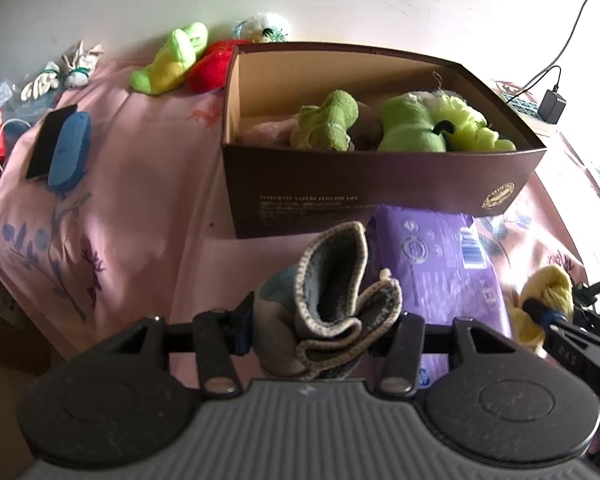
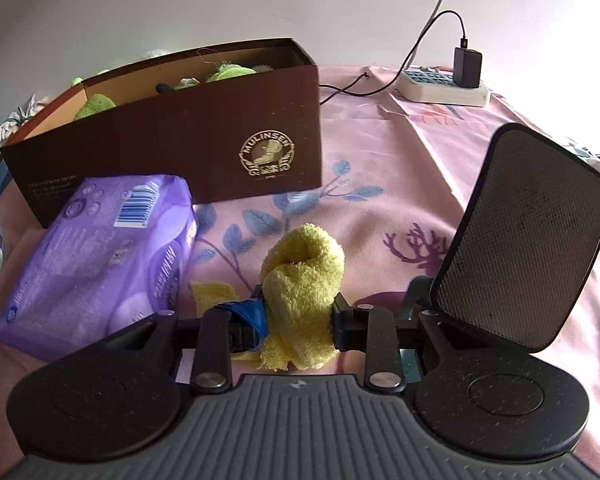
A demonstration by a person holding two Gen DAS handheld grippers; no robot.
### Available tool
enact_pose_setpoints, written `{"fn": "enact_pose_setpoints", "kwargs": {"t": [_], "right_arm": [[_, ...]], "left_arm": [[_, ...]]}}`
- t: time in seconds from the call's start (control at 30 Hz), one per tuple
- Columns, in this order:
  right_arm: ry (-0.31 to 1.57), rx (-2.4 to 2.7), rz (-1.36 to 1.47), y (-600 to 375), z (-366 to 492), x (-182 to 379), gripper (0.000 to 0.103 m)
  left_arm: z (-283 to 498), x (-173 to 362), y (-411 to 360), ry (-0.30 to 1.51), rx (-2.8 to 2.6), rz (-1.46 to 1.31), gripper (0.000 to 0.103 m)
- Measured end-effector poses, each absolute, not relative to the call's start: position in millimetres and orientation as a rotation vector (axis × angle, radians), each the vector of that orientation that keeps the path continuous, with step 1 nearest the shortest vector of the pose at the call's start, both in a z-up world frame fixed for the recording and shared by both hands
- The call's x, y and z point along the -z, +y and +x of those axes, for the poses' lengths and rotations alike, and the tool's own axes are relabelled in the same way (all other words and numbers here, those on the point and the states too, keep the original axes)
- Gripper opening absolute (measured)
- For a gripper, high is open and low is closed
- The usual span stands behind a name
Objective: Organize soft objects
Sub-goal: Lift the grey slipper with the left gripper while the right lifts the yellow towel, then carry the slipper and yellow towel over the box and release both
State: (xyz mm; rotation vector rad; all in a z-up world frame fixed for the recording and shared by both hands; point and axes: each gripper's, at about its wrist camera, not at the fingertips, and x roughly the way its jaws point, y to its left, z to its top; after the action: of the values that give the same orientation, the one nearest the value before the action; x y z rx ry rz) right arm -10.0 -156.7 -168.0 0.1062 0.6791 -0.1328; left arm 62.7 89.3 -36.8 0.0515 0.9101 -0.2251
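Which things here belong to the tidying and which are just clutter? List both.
Job: grey knitted sock in left gripper; yellow fluffy cloth in right gripper; brown box; plush toys.

Clutter: purple packet; power strip; phone.

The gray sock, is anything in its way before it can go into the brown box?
Only the box's own front wall. The left gripper holds the gray sock just in front of the brown box, whose top is open. A purple pack lies low beside that wall. Lifting over the wall should probably be enough.
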Motion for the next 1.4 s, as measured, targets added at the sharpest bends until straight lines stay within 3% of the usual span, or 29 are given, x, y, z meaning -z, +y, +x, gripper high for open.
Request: {"fn": "enact_pose_setpoints", "kwargs": {"t": [0.7, 1.4], "right_arm": [[0.559, -0.045, 0.151, -158.3, -28.3, 141.9, 0.013], [0.437, -0.19, 0.234, -156.1, 12.9, 43.6, 0.013]], "left_arm": [[70.7, 19.4, 56.0, 0.894, 0.169, 0.113, 0.054], [114.6, -58.8, 38.1, 0.69, 0.165, 0.155, 0.054]]}}
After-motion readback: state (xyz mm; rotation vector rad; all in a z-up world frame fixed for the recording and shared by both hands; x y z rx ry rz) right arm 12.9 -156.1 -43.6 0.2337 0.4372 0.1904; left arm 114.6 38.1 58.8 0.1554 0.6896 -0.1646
